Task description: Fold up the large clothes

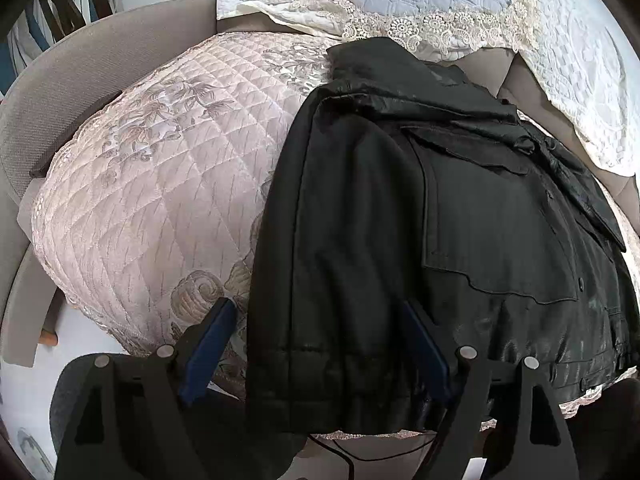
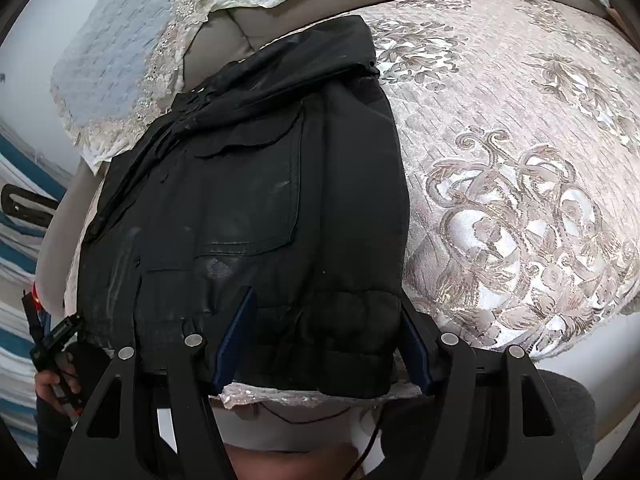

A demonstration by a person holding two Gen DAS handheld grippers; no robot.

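Black leather jacket (image 1: 400, 208) lies on the quilted sofa cover (image 1: 160, 184), sleeves folded in, hem at the near edge. Left gripper (image 1: 320, 344) and right gripper (image 2: 324, 340) straddle the hem, jaws apart, nothing clamped. Recommendation: seat both pads fully over the ribbed hem before closing, then lift both corners evenly toward the collar.
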